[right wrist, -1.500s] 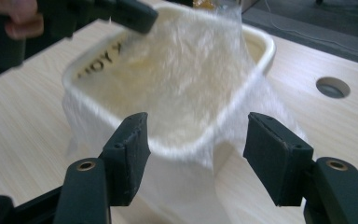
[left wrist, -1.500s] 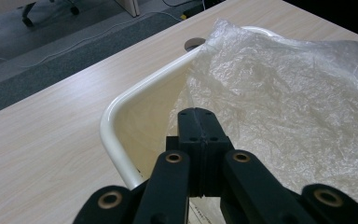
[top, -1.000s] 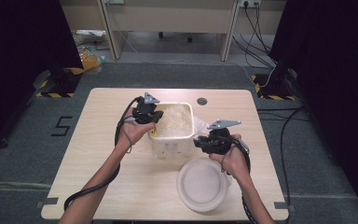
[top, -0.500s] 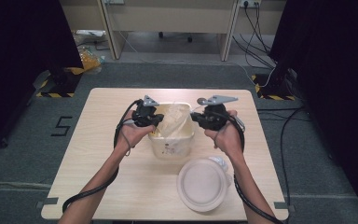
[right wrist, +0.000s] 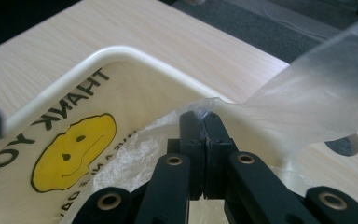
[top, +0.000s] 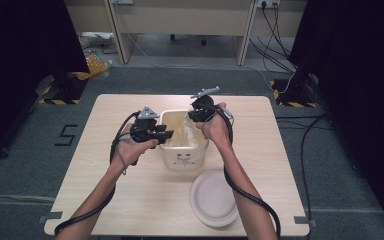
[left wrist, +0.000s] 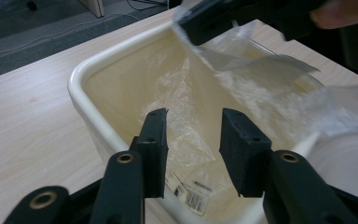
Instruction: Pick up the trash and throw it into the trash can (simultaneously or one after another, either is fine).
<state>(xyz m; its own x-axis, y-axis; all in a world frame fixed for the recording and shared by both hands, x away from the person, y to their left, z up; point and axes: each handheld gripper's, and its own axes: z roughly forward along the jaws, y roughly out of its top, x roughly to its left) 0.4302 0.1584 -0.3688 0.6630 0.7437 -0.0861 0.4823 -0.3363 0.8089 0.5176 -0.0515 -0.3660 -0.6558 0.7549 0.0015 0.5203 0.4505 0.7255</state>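
The high view is looking forward and down from above the person's side onto the whole table (top: 130, 200). The left gripper view is riding close behind its jaws, facing into the cream bin (left wrist: 81, 79). The right gripper view is sitting just over that bin's rim (right wrist: 121, 52). All three are sharing the bin (top: 182, 157) and its plastic liner (left wrist: 242, 88).

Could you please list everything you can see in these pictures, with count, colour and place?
bin: one, cream, table middle, between the grippers.
bag: one, clear plastic with a yellow smiley print, inside the bin.
lid: one, white, round, on the table in front of the bin.
table: one, light wood.
left gripper: one, black, jaws apart over the bin's near rim, nothing between them.
right gripper: one, black, shut on the bag's edge at the bin's far rim.
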